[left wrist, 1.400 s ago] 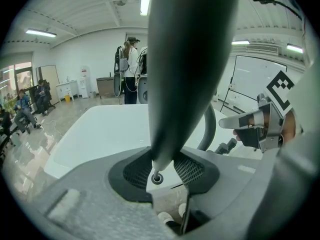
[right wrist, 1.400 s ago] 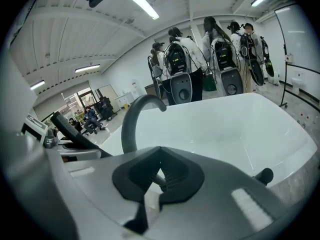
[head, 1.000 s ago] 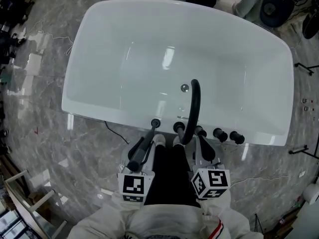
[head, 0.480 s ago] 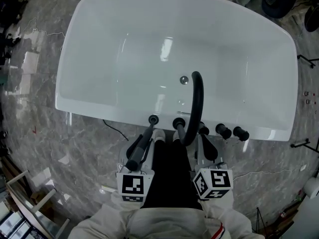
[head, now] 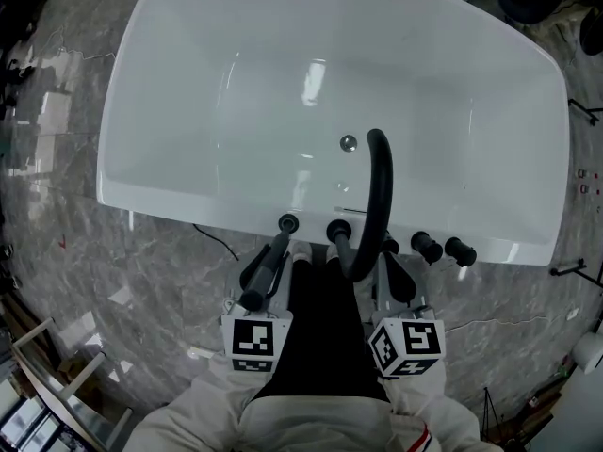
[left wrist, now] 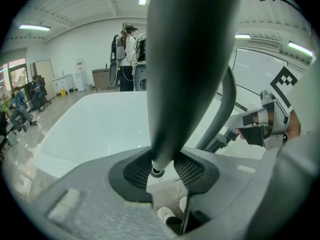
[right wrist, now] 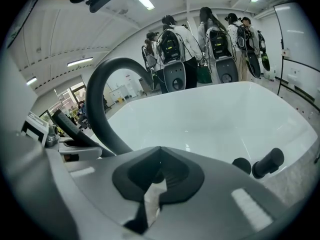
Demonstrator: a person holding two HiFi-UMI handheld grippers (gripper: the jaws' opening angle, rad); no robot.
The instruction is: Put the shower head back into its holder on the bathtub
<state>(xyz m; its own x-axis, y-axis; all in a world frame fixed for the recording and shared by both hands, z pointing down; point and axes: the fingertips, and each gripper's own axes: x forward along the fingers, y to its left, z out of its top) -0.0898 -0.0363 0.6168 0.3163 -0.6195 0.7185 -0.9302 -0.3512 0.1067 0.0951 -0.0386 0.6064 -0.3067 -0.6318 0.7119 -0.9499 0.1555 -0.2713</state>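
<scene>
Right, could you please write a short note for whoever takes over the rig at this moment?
Left gripper: shut on the shower head, whose narrow end points down at the holder on the tub's near rim.
Right gripper: shut, empty, beside the spout.
Done: shower head lined up with the holder.
Left: it does not look seated yet; probably lower it in, then release.

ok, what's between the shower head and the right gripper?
The black curved spout stands between the shower head and the right gripper; the left gripper view shows it clearly, the head view too.
</scene>
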